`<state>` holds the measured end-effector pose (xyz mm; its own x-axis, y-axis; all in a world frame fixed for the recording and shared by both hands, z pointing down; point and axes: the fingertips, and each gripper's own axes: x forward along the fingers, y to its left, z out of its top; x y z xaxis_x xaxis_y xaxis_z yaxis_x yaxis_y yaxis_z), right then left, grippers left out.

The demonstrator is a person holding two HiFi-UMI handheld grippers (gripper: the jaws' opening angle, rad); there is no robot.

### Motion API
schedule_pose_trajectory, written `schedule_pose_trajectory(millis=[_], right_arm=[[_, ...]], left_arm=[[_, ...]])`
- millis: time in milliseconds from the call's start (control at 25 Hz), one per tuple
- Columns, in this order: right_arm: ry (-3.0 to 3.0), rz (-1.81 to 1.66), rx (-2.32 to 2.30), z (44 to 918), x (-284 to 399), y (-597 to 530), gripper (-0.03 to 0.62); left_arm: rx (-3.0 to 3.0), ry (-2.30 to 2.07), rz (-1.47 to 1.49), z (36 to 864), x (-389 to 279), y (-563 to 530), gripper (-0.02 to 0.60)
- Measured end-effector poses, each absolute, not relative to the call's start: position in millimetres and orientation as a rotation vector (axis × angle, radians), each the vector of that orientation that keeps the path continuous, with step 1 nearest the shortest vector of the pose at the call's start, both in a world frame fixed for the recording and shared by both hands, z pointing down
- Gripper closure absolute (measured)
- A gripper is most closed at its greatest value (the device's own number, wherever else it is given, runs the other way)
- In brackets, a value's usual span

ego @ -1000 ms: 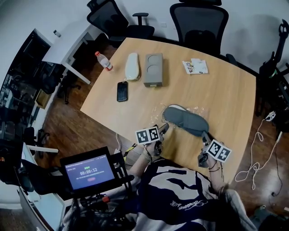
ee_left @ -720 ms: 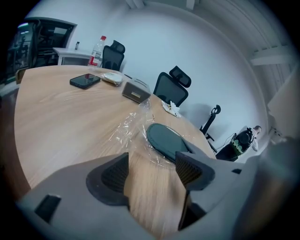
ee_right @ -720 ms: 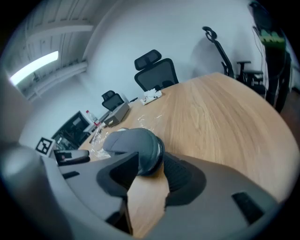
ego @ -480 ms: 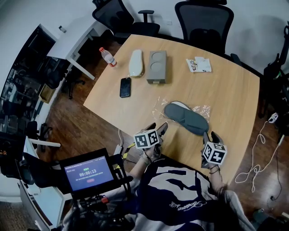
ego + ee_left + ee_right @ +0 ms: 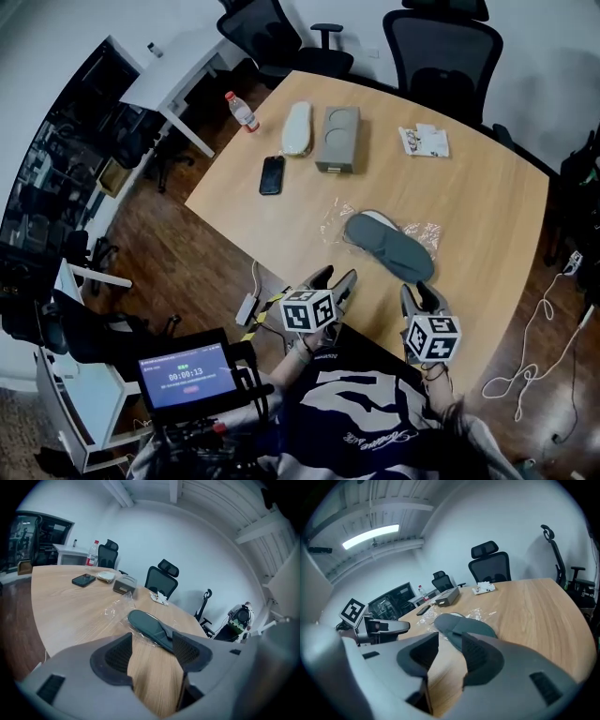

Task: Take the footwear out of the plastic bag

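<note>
A dark grey slipper (image 5: 389, 246) lies on the wooden table (image 5: 478, 187), over a crumpled clear plastic bag (image 5: 339, 215) that shows at both of its sides. My left gripper (image 5: 335, 278) hovers at the near table edge, short of the slipper's left end. Its jaws are wide apart and closing, with nothing between them. My right gripper (image 5: 419, 293) sits just short of the slipper's right end, jaws apart and closing, also empty. The left gripper view shows the slipper (image 5: 150, 627) and bag (image 5: 117, 609) beyond the gripper (image 5: 152, 653). The right gripper view shows the slipper (image 5: 464, 625) ahead of the gripper (image 5: 450, 654).
At the table's far side lie a black phone (image 5: 273, 174), a white slipper (image 5: 297, 128), a grey box (image 5: 338, 139), a water bottle (image 5: 242, 111) and a paper packet (image 5: 425, 141). Office chairs (image 5: 441, 47) stand behind. A timer screen (image 5: 187, 372) sits at my lower left.
Both grippers have drawn back from the slipper toward the near table edge. The right gripper, earlier at the slipper's end, now stands clear of it. The slipper stays on the bag.
</note>
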<state>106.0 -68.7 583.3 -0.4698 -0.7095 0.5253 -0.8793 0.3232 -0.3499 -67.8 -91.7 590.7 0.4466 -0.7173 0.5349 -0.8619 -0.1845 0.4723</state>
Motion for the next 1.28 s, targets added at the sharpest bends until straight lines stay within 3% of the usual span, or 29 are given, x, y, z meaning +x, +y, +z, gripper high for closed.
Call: schedule_pose_trajectory(millis=[200,360,400,440,520,560,960,1280], right_arm=[[-2.384,0.886,1.332,579.9,74.5,-54.3,0.463],[-2.404,0.903,1.278,576.9,54.5,-35.0,0.485],[-2.406,0.913,1.27,575.6,49.7,-30.3,0.485],[-2.406,0.913,1.271,573.4,44.9,-25.7,0.496],[-2.409,0.882,1.297,566.0,35.5,-16.2,0.594],[-2.415,0.866,1.309,561.7,30.4,-10.7,0.604],[-2.392,0.99,1.405,550.9,4.4,98.6,0.605],[-2.342,0.946,1.425,541.8,13.9,158.7,0.605]], left_arm=[[2.011,-1.306,0.208,574.1,-59.4,-69.0,0.338],[2.039,-1.283,0.182,563.5,-60.5,-45.8,0.501],[2.042,-1.286,0.178,560.8,-63.0,-39.5,0.565],[2.046,-1.292,0.174,557.6,-66.7,-32.8,0.578],[2.061,-1.305,0.17,549.7,-76.5,-17.8,0.578],[2.069,-1.312,0.168,545.9,-82.1,-9.2,0.578],[2.087,-1.246,0.137,545.6,-116.8,108.8,0.578],[2.116,-1.165,0.116,542.1,-95.5,154.0,0.578]])
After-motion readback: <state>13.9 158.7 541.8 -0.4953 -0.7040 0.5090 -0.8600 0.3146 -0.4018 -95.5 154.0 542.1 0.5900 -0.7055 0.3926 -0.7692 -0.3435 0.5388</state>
